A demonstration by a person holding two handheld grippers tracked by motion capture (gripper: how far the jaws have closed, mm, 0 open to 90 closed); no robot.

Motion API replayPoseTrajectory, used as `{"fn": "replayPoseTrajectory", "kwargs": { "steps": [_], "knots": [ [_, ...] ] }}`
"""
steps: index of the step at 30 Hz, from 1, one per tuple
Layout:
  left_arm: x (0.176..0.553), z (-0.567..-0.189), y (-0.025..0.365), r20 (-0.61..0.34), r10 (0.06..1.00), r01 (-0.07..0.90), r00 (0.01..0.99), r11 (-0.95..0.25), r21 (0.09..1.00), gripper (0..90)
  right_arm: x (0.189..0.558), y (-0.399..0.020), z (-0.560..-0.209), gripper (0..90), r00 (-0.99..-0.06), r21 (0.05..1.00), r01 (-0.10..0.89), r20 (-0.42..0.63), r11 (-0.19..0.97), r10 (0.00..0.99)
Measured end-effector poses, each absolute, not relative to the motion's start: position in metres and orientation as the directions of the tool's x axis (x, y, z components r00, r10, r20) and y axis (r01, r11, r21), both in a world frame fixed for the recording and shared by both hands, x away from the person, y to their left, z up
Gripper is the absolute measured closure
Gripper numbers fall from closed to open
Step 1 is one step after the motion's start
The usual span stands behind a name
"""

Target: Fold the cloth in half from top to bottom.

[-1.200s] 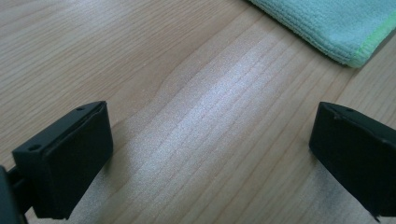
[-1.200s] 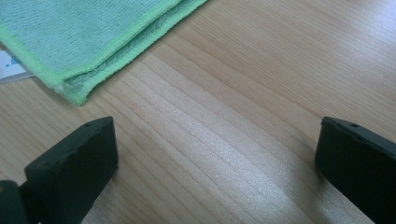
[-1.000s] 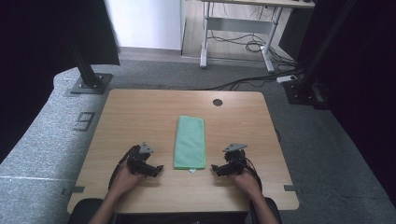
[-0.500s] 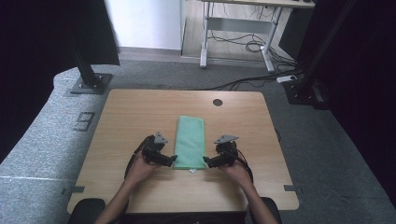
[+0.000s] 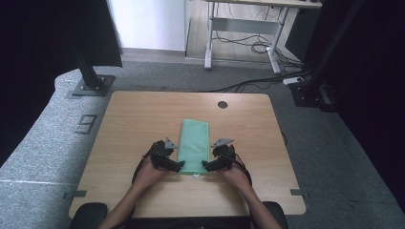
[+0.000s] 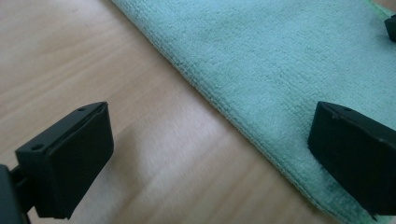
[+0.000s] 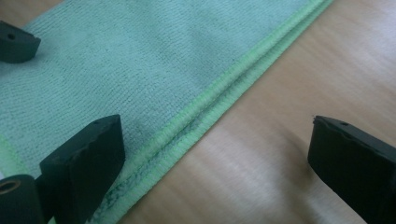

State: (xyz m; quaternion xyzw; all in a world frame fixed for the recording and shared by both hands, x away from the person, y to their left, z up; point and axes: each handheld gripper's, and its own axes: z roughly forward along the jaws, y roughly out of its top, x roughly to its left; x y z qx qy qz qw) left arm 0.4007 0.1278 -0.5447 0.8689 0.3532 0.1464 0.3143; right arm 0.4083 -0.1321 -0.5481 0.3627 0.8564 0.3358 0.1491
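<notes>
We work at a wooden bench [image 5: 143, 119] on grey carpet, a second desk behind. The folded green cloth [image 5: 194, 143] lies flat mid-bench, its near end toward us. Left tool [image 5: 180, 164] and right tool [image 5: 204, 165] stand released, each straddling a near corner. We'd lower both evenly and pinch all layers together. No containers are here.
</notes>
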Motion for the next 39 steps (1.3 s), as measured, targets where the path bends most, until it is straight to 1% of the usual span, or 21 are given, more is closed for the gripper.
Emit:
{"fn": "replayPoseTrajectory", "kwargs": {
  "steps": [7, 9, 11, 14, 17, 22, 24, 30, 33, 36, 39],
  "knots": [
    [0.374, -0.545, 0.137, -0.008, 0.689, 0.529, 0.725, -0.550, 0.646, 1.4, 0.384, -0.126, -0.548, 4.6, -0.720, 0.681, 0.499, -0.019, 0.536, 0.694],
    [0.367, -0.543, 0.138, -0.028, 0.663, 0.523, 0.748, -0.564, 0.639, 1.3, 0.377, -0.125, -0.548, 4.9, -0.732, 0.682, 0.486, -0.025, 0.547, 0.681],
    [0.363, -0.539, 0.140, -0.037, 0.639, 0.502, 0.769, -0.566, 0.654, 0.0, 0.370, -0.125, -0.548, 6.2, -0.737, 0.683, 0.479, -0.027, 0.551, 0.675],
    [0.369, -0.530, 0.140, -0.017, 0.664, 0.496, 0.748, -0.540, 0.680, 0.0, 0.363, -0.125, -0.548, 6.9, -0.741, 0.686, 0.479, -0.018, 0.547, 0.672],
    [0.384, -0.525, 0.138, -0.006, 0.703, 0.506, 0.711, -0.505, 0.699, 0.8, 0.359, -0.127, -0.548, 7.0, -0.742, 0.685, 0.484, -0.008, 0.544, 0.670],
    [0.403, -0.535, 0.128, 0.030, 0.721, 0.518, 0.692, -0.526, 0.675, 1.0, 0.357, -0.129, -0.549, 7.0, -0.744, 0.685, 0.487, 0.002, 0.542, 0.668],
    [0.406, -0.540, 0.127, 0.037, 0.736, 0.527, 0.676, -0.518, 0.674, 0.7, 0.356, -0.130, -0.549, 7.0, -0.746, 0.686, 0.487, 0.006, 0.540, 0.666],
    [0.410, -0.547, 0.132, 0.009, 0.752, 0.552, 0.660, -0.492, 0.673, 0.0, 0.357, -0.130, -0.549, 7.1, -0.746, 0.686, 0.490, 0.010, 0.538, 0.666],
    [0.410, -0.547, 0.132, 0.017, 0.744, 0.545, 0.668, -0.506, 0.669, 0.7, 0.357, -0.129, -0.548, 8.2, -0.749, 0.681, 0.490, 0.008, 0.545, 0.663],
    [0.409, -0.548, 0.131, 0.021, 0.745, 0.542, 0.667, -0.504, 0.672, 1.0, 0.358, -0.128, -0.546, 8.2, -0.771, 0.682, 0.460, -0.013, 0.570, 0.637],
    [0.407, -0.548, 0.131, 0.024, 0.745, 0.539, 0.666, -0.504, 0.675, 2.0, 0.364, -0.129, -0.544, 7.4, -0.768, 0.684, 0.472, 0.010, 0.556, 0.641]
  ]
}}
